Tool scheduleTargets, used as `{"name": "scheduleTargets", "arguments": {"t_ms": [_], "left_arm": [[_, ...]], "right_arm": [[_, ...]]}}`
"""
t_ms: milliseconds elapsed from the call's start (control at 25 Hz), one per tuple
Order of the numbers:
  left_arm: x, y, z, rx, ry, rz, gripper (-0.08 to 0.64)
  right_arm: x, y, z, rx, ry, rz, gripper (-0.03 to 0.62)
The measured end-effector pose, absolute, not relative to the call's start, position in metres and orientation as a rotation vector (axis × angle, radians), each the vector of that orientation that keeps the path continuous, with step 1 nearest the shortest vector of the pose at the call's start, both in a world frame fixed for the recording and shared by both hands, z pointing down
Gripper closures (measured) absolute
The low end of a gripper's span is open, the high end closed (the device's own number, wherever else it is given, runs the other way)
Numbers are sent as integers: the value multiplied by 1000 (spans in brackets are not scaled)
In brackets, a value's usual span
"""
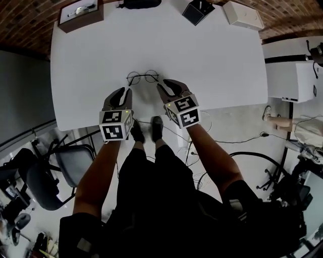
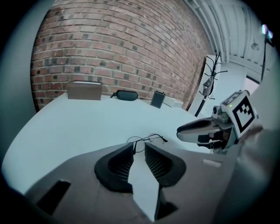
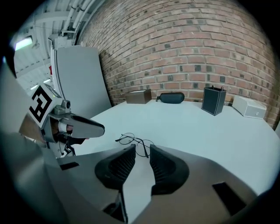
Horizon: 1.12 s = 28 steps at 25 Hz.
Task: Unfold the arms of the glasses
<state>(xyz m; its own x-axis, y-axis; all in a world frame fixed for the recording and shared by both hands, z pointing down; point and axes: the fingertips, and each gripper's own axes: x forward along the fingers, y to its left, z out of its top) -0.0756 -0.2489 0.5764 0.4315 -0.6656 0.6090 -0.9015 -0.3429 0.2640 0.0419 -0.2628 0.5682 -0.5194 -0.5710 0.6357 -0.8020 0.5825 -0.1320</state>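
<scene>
Two released hand-held grippers just short of the glasses (image 1: 143, 77).
The left hand-held gripper (image 1: 124, 92) and right hand-held gripper (image 1: 168, 85) hover with jaws slightly apart, holding nothing. The round wire-rimmed glasses lie just beyond their tips on the white tabletop (image 1: 217, 60). Along its far edge sit a brown box (image 1: 81, 15), dark case (image 1: 139, 4), black box (image 1: 198, 11) and white box (image 1: 243, 15).

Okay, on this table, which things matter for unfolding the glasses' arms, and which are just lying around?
For the job:
glasses
left gripper, open, empty
right gripper, open, empty

Lying about:
brown box
black case
black box
white box
</scene>
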Motion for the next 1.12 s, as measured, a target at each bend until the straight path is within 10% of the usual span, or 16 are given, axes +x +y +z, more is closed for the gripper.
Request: {"name": "scheduleTargets", "arguments": {"t_ms": [1120], "left_arm": [[-68, -267, 640, 2089, -1251, 883, 477]], "right_arm": [[32, -276, 624, 988, -2205, 559, 545]]}}
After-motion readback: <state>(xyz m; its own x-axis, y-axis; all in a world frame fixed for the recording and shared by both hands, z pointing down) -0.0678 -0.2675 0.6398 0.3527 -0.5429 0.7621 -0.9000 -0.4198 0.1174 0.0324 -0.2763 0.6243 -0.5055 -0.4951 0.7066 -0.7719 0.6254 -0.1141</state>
